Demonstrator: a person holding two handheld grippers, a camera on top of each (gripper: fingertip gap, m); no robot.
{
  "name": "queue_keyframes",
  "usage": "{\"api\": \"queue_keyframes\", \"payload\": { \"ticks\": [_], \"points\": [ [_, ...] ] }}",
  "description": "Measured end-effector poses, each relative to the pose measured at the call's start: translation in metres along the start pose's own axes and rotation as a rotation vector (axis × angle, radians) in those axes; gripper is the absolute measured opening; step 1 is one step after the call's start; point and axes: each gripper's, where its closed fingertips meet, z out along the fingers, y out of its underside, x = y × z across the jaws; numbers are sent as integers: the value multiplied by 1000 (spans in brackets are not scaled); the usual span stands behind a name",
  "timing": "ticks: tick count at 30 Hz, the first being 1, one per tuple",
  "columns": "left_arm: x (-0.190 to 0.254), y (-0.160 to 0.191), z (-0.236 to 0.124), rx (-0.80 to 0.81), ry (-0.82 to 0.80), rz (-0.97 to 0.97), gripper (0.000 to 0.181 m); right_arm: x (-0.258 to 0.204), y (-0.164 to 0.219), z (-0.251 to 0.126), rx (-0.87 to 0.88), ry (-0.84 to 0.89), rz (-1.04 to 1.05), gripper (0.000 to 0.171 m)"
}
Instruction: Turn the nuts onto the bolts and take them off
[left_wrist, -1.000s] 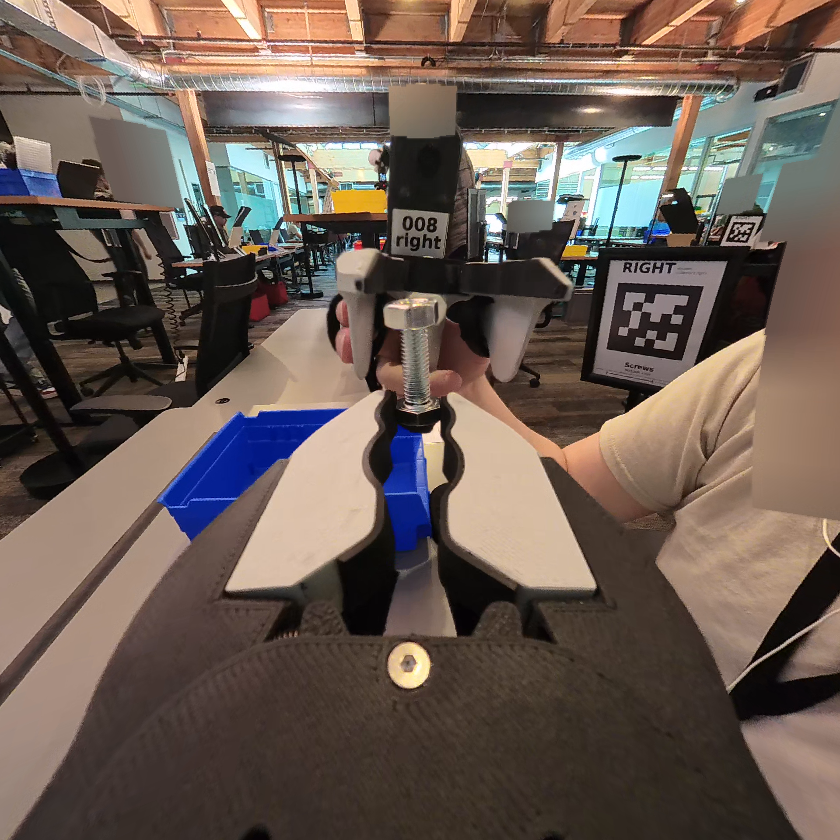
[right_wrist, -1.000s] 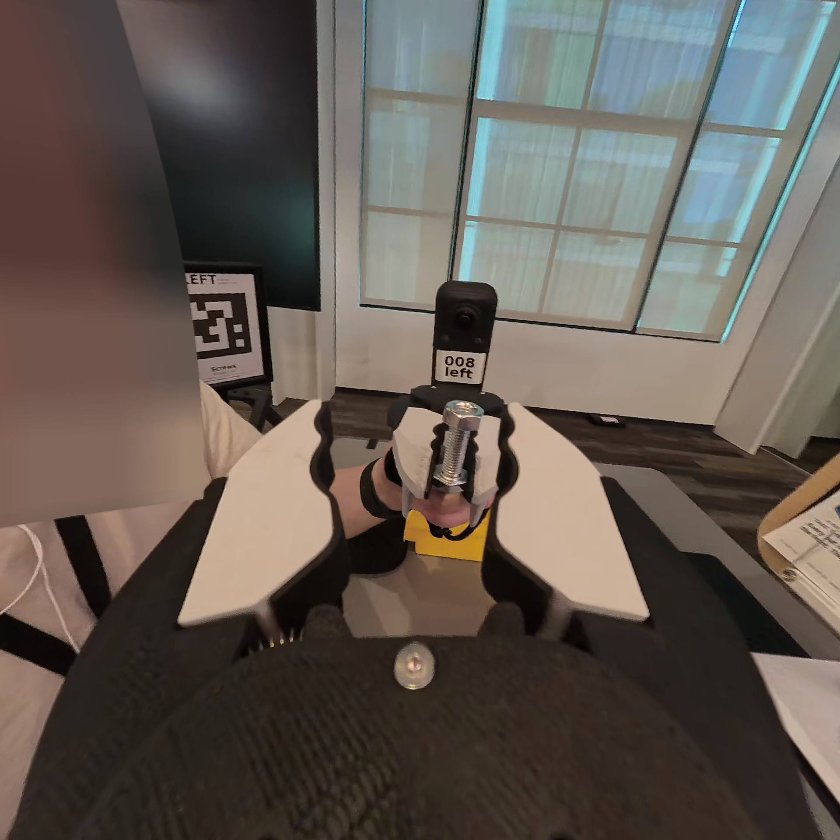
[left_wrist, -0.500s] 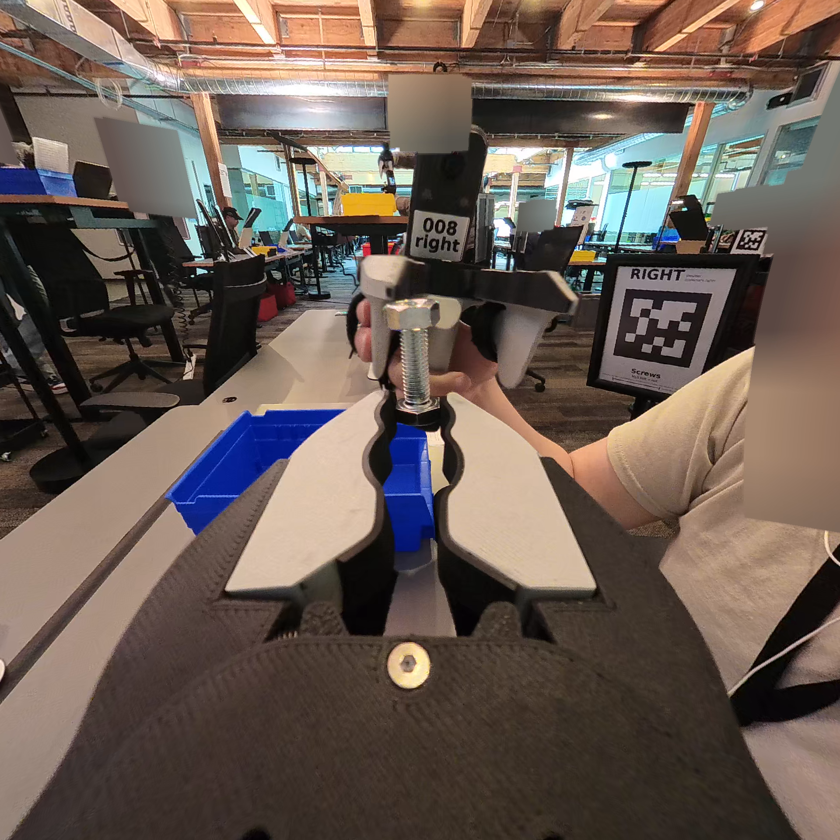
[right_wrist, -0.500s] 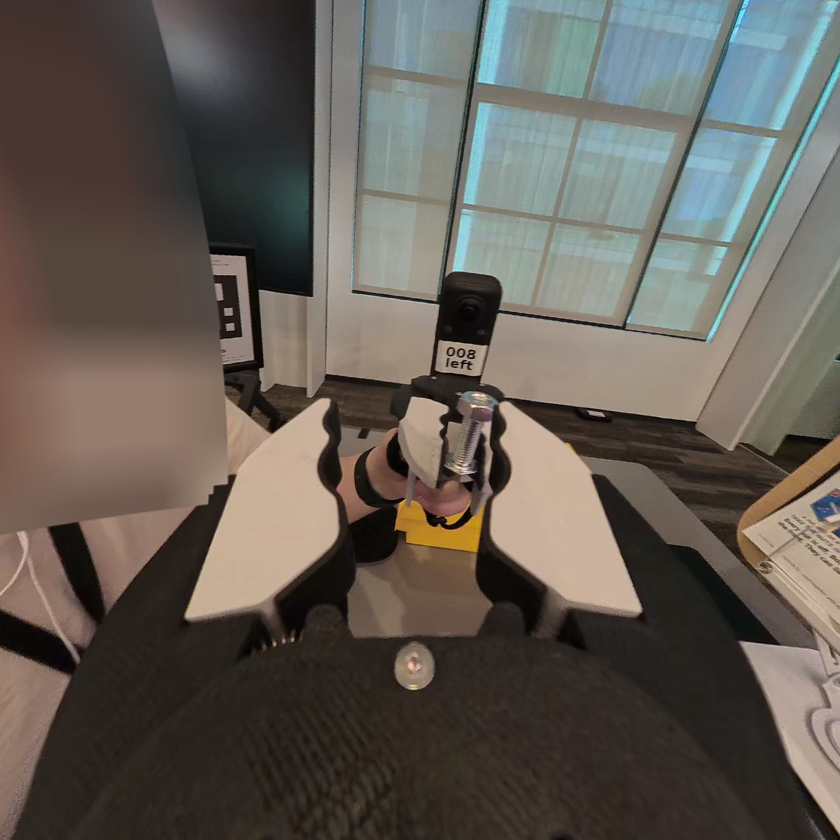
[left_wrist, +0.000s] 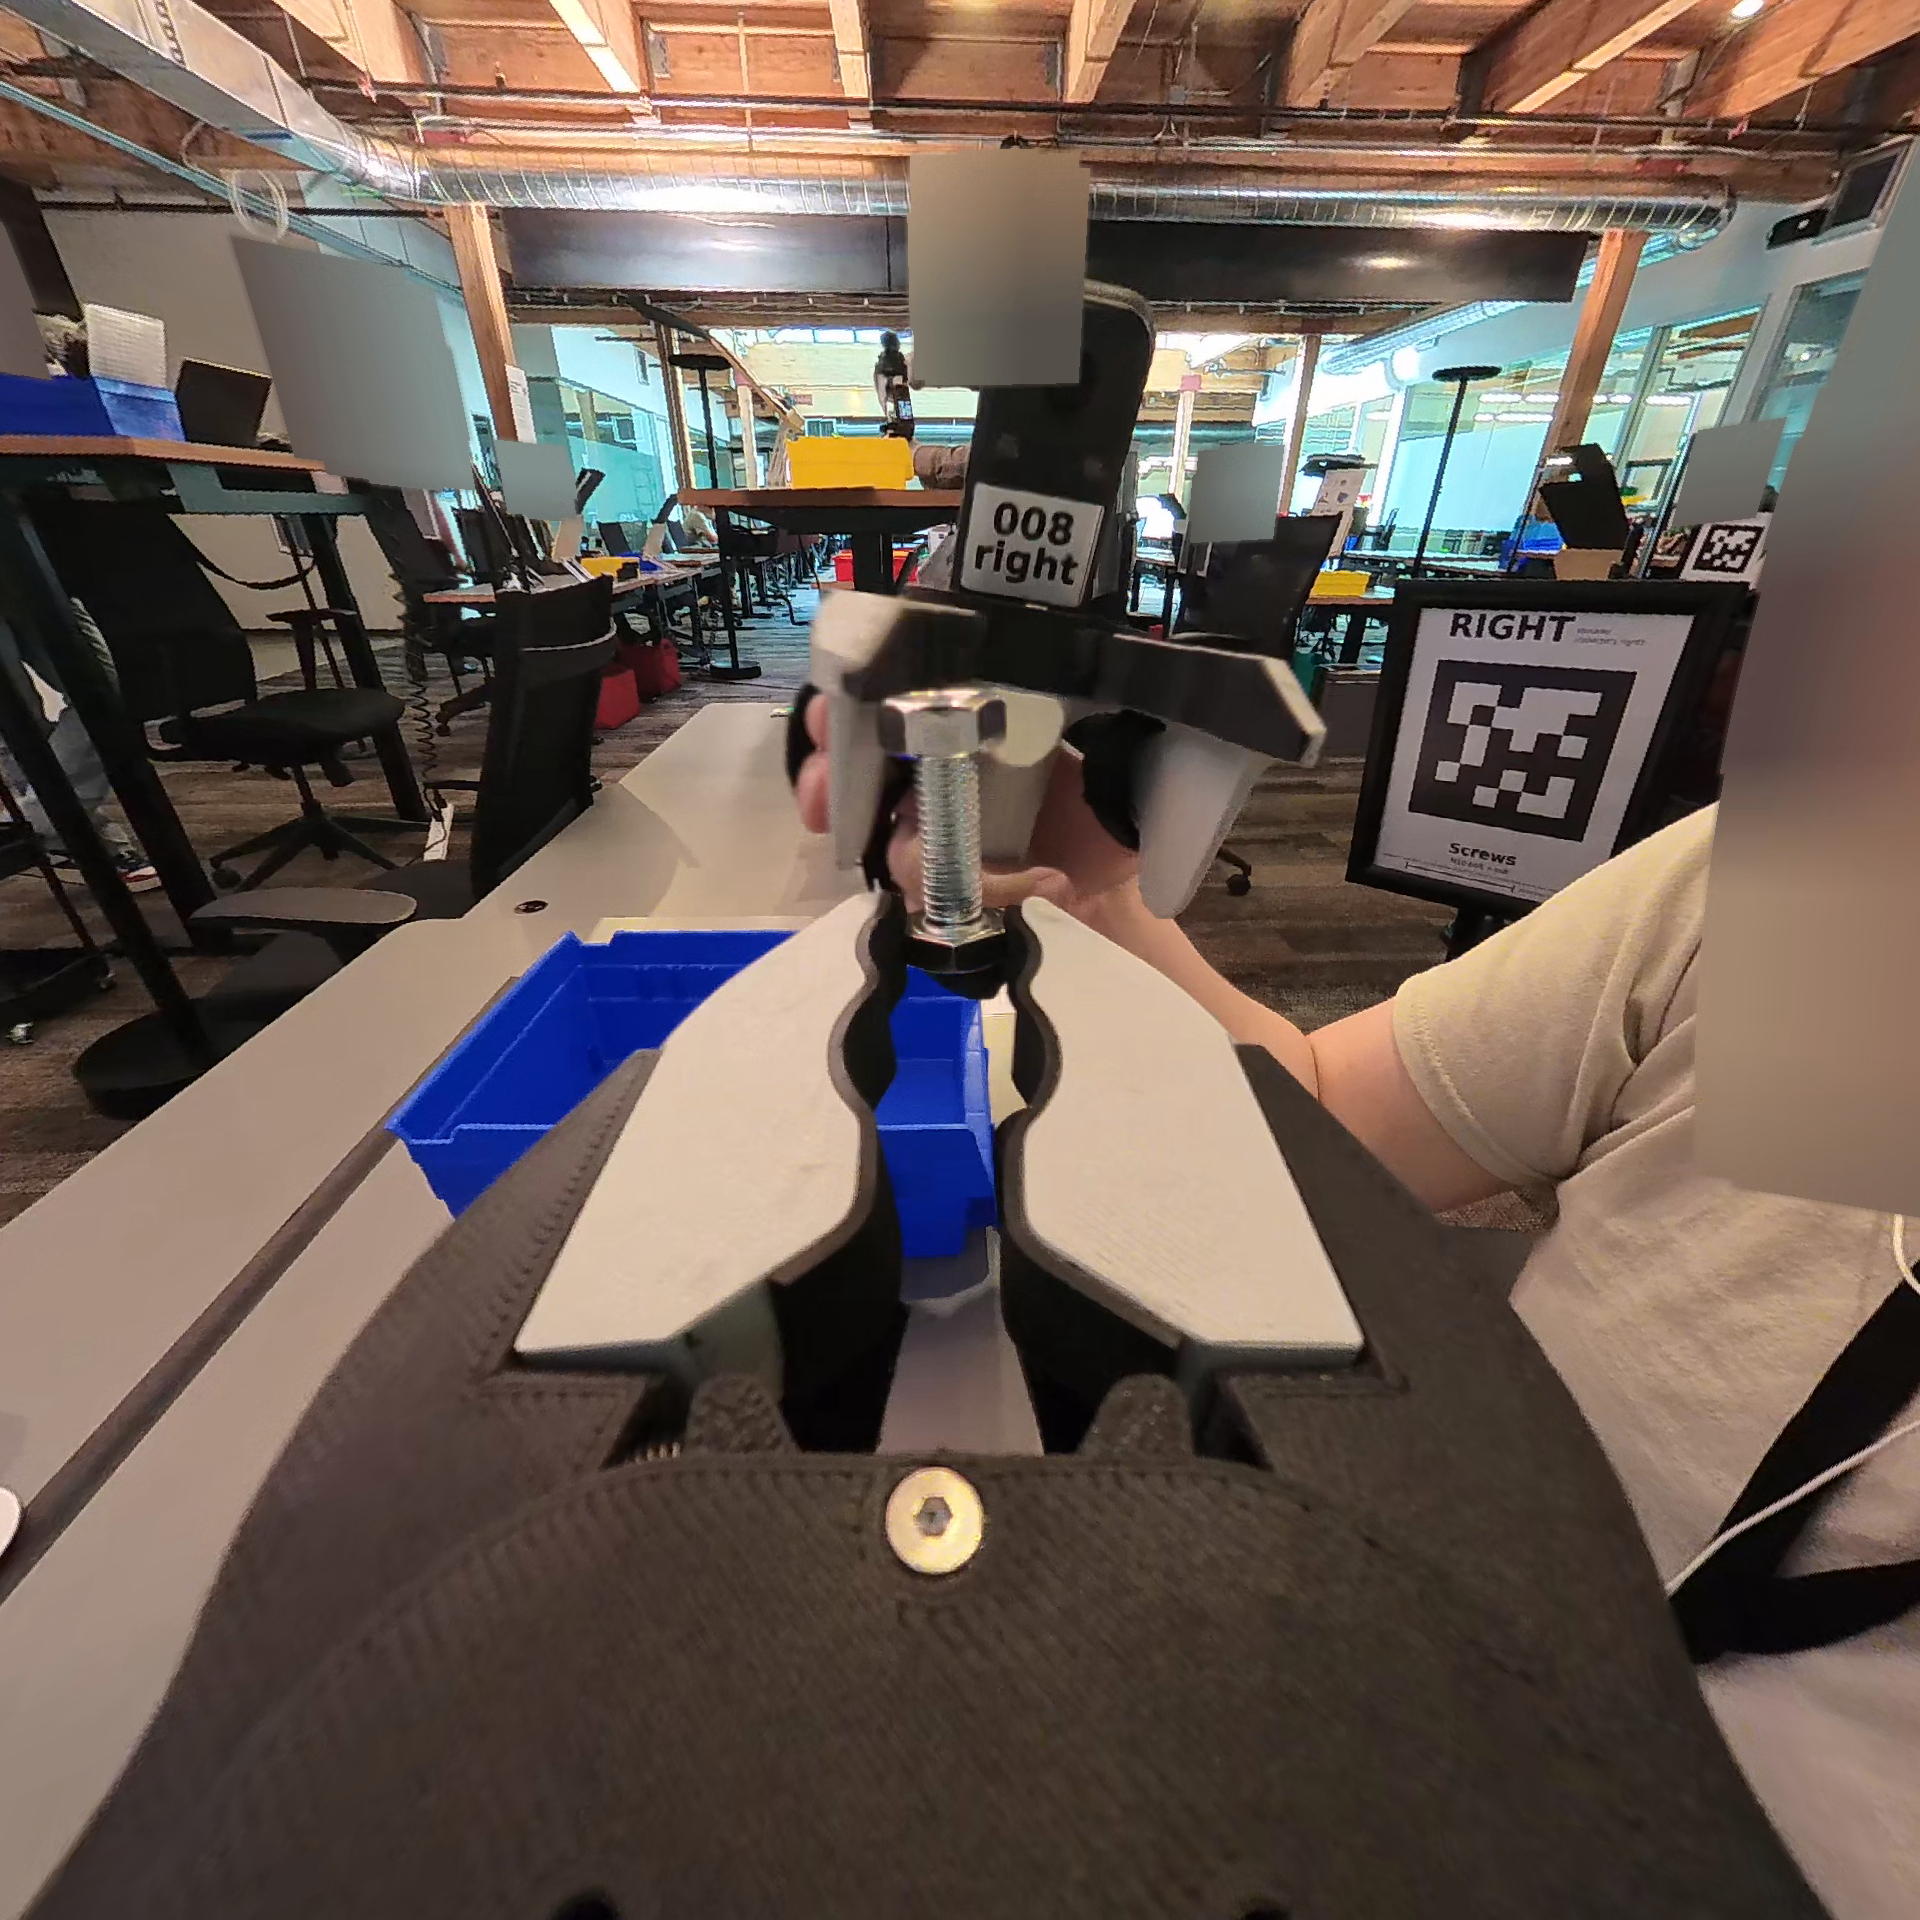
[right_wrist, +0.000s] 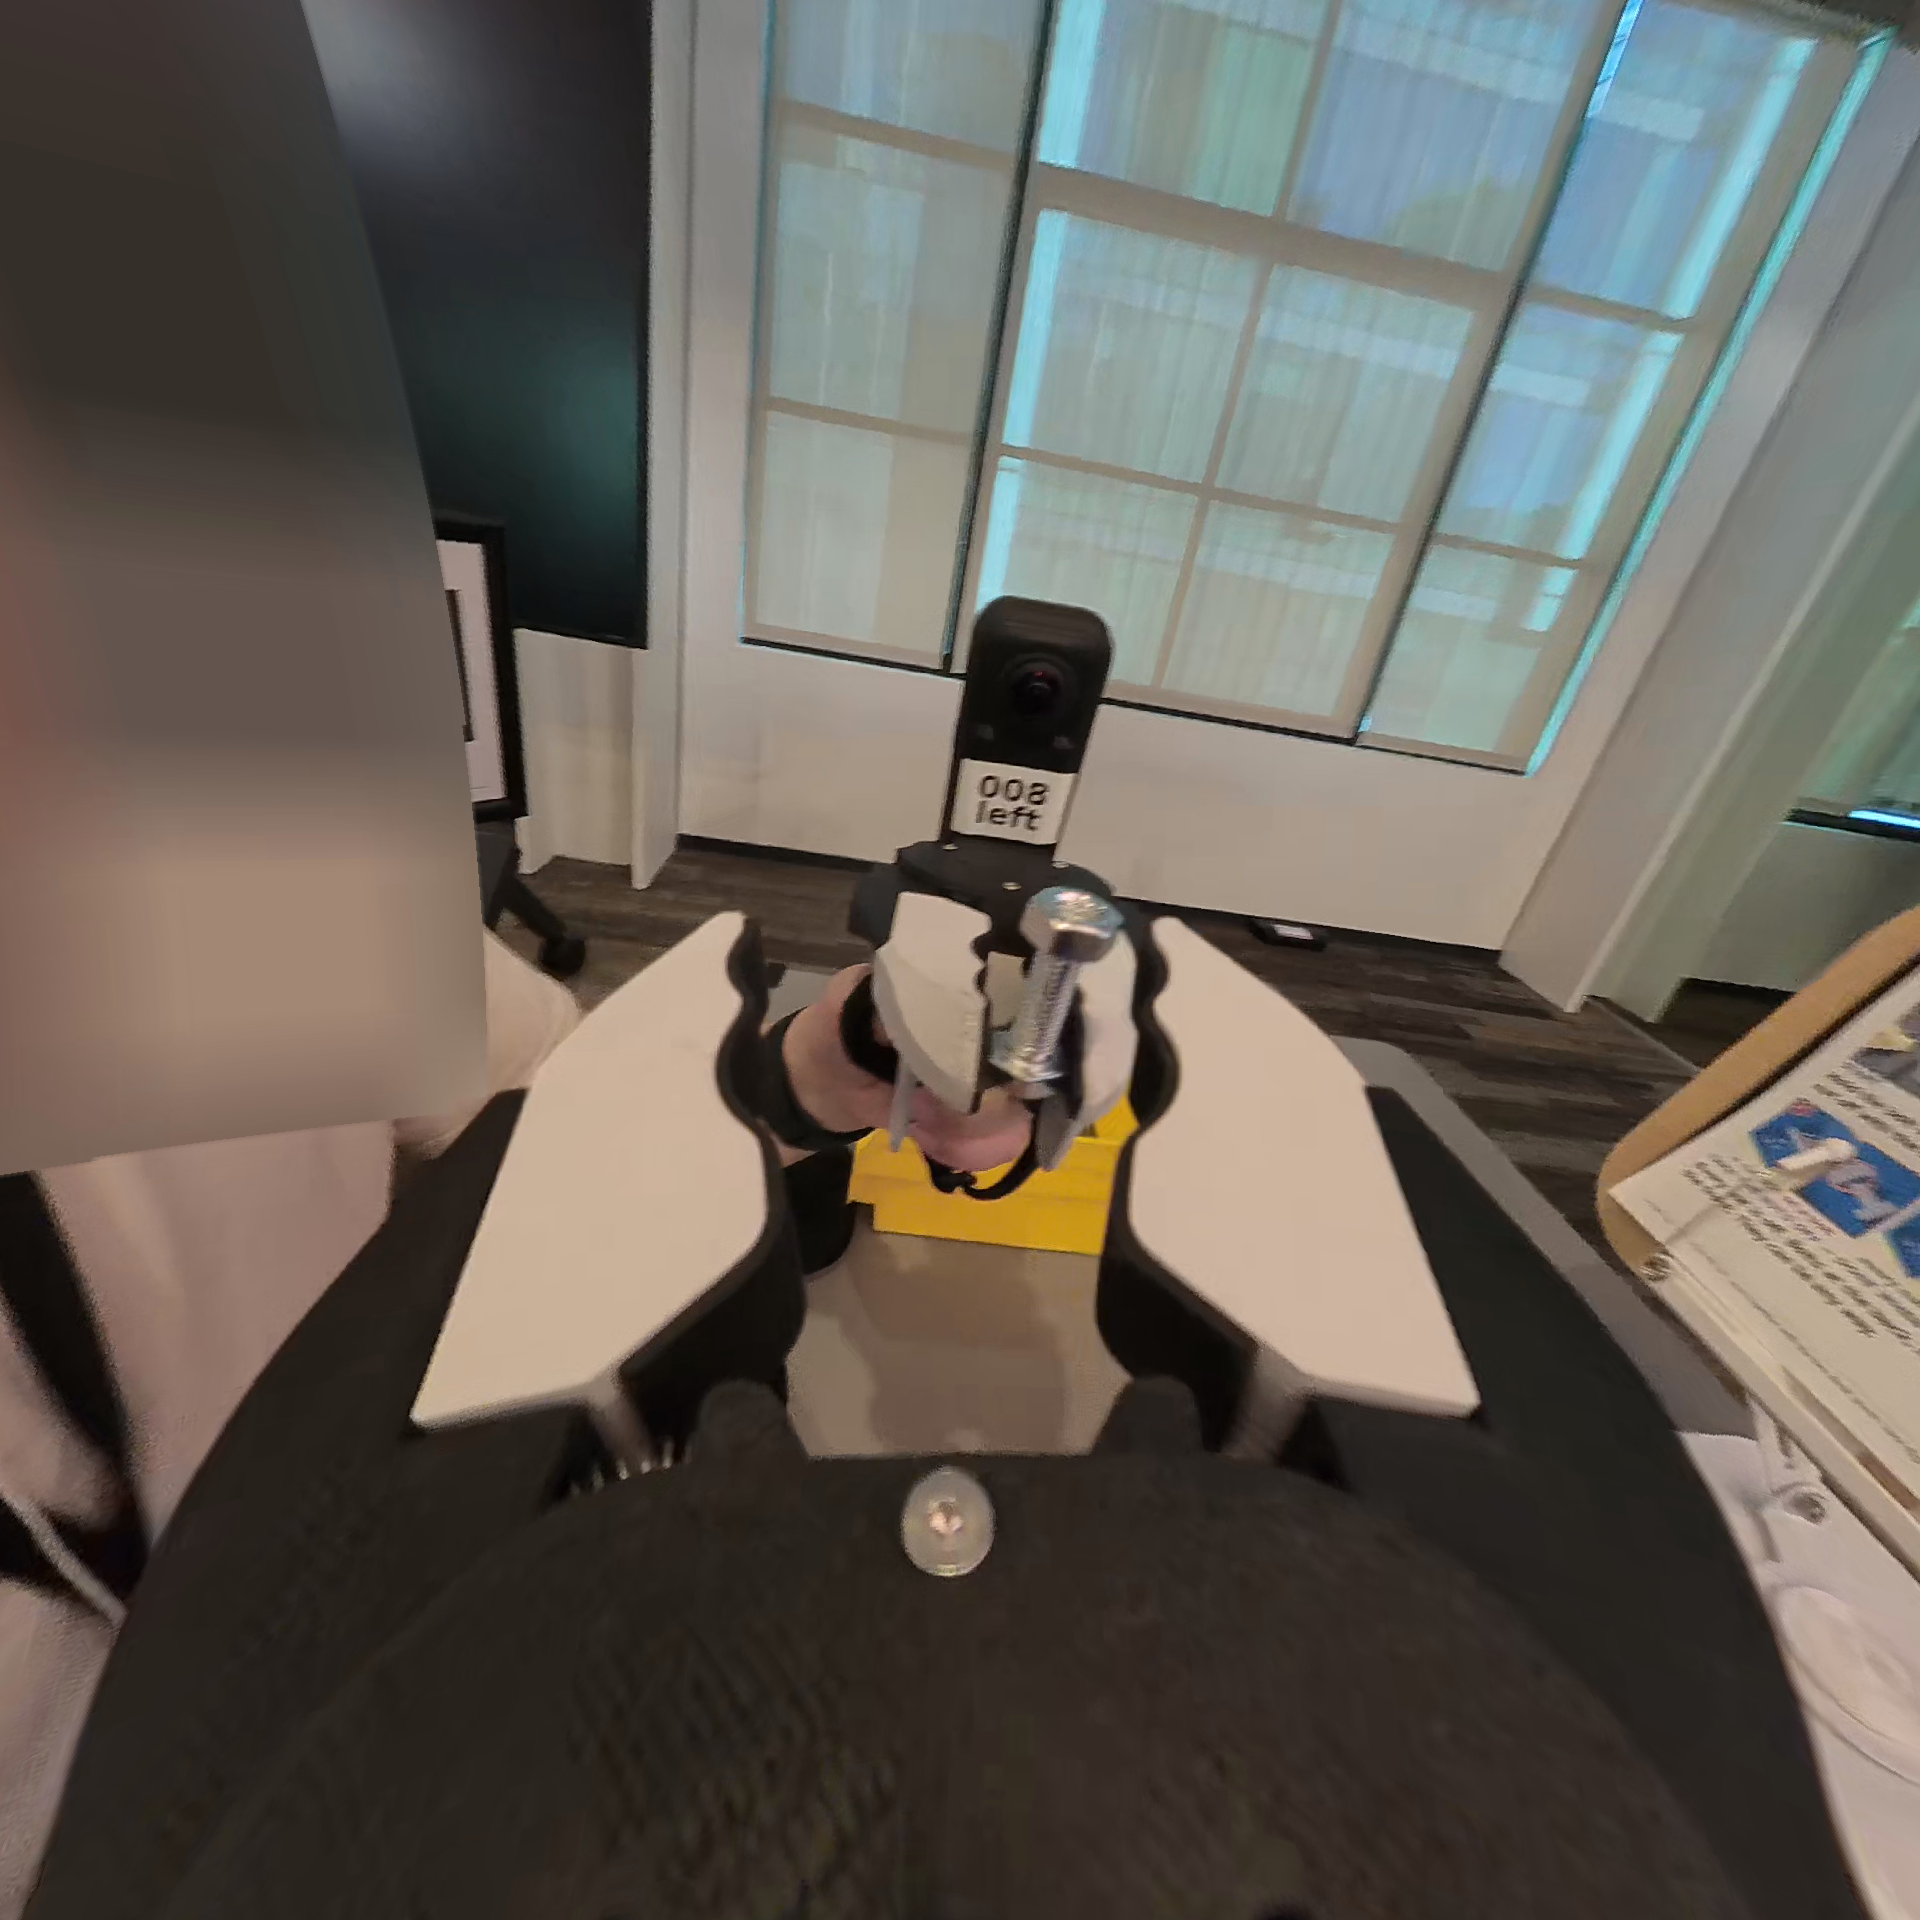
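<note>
A silver bolt (left_wrist: 948, 821) stands upright with its hex head up, with a dark nut (left_wrist: 951, 940) at its lower end. My left gripper (left_wrist: 951, 925) is shut on the nut and holds the bolt in the air. My right gripper (left_wrist: 1013, 862) faces it, tilted and open, with the bolt head between its white fingers (left_wrist: 854, 769), close to the one on the left of the picture. In the right wrist view my right gripper (right_wrist: 948, 956) is wide open. The bolt (right_wrist: 1047, 997) leans to the right there, held in the left gripper (right_wrist: 1013, 1091).
A blue bin (left_wrist: 582, 1060) sits on the grey table (left_wrist: 260, 1164) below my left gripper. A yellow bin (right_wrist: 987, 1195) stands behind the bolt in the right wrist view. A clipboard with papers (right_wrist: 1787, 1164) is at the right. A framed marker sign (left_wrist: 1527, 748) and a person's arm (left_wrist: 1455, 1049) are close by. Only a small space, under 4 cm, lies between the two pairs of fingers.
My right gripper has rolled and tilted around the bolt head while staying open. In its view the bolt now leans to the right. My left gripper keeps its hold.
</note>
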Motion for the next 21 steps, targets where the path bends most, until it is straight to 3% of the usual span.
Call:
{"api": "queue_keyframes", "payload": {
  "ticks": [7,21],
  "points": [
    [-4,1,0,3,-18,-8,18,-6,7,13,-23,-15,-19,86],
    [-6,-1,-2,11,-30,-9,18,-4,13,15,-78,41,-93,85]
  ]
}}
